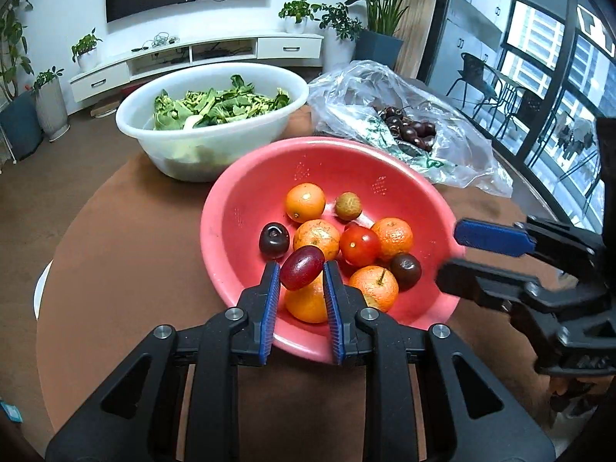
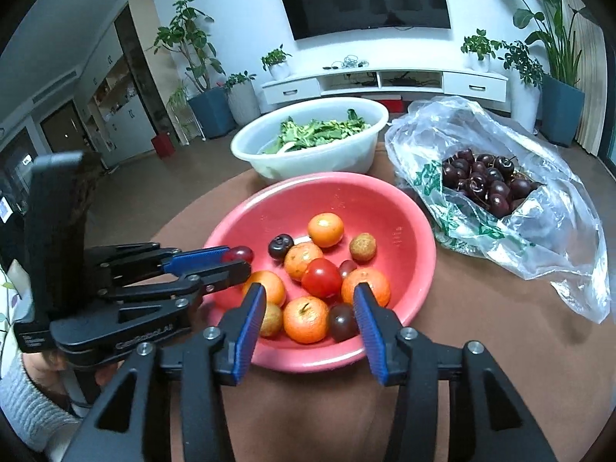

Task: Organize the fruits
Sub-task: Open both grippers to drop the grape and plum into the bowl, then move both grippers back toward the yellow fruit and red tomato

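A pink bowl [image 1: 246, 208] on the brown table holds several oranges, a red tomato [image 1: 359, 245], dark cherries and a lychee [image 1: 348, 206]. My left gripper [image 1: 300, 275] is shut on a red grape [image 1: 301, 267] and holds it just above the bowl's near rim. In the right wrist view the left gripper [image 2: 235, 261] comes in from the left with the grape [image 2: 238, 254] at its tips. My right gripper [image 2: 310, 300] is open and empty over the near side of the bowl [image 2: 385, 200]; it also shows in the left wrist view [image 1: 450, 250].
A white basin [image 1: 154, 123] of green leaves stands behind the bowl. A clear plastic bag [image 2: 539, 231] holding dark cherries [image 2: 485, 181] lies to the right. Brown table surface [image 1: 127, 261] surrounds the bowl. A TV unit and potted plants stand beyond.
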Demonstrator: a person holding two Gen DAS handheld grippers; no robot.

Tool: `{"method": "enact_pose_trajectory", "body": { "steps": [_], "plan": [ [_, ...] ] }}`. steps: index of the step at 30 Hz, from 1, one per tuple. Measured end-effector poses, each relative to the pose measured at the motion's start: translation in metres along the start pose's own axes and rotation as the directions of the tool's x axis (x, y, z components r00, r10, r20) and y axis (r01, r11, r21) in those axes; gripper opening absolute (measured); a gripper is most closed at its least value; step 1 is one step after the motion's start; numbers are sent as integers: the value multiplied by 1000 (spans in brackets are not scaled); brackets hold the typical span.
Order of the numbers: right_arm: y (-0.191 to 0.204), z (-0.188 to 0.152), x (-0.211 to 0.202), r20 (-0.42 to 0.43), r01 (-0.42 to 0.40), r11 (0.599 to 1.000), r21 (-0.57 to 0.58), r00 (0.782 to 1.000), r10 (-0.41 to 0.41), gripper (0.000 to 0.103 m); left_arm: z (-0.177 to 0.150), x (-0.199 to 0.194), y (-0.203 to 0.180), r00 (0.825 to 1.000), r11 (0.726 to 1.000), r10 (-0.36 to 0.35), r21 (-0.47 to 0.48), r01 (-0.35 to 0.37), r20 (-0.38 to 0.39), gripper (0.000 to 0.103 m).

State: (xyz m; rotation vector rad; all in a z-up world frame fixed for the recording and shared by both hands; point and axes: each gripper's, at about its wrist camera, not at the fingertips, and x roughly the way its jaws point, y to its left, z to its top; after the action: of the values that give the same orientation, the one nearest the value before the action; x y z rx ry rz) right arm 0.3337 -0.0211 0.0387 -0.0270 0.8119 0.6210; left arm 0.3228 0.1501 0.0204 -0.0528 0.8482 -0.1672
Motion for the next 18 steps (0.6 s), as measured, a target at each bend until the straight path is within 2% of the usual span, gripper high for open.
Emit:
{"method": "enact_pose_trajectory", "body": {
  "steps": [2, 4, 6, 7, 12, 18],
  "plan": [
    [4, -3, -10, 14, -5, 1000, -2, 1000, 5, 51, 2, -2, -1, 1000, 1000, 2, -1, -2, 9, 22],
    [7, -7, -20, 28, -14, 1000, 1, 1000, 14, 51, 2, -3, -3, 1000, 1000, 15, 6, -15, 11, 28],
    [10, -11, -29, 39, -16, 1000, 1, 999, 16, 51, 2, -1, -4, 1000, 1000, 26, 7, -26, 9, 47],
    [12, -13, -34, 45, -16, 1000, 1, 999, 16, 52, 0, -2, -4, 999, 999, 32, 0, -32, 19, 50],
    [18, -24, -53, 55, -18, 1000, -7, 998, 18, 52, -4, -8, -6, 1000, 1000, 21, -15, -21, 23, 51],
    [25, -43, -76, 57, -34, 999, -9, 998, 34, 52, -18, -36, -15, 999, 1000, 11, -12, -10, 47, 51]
  ]
}}
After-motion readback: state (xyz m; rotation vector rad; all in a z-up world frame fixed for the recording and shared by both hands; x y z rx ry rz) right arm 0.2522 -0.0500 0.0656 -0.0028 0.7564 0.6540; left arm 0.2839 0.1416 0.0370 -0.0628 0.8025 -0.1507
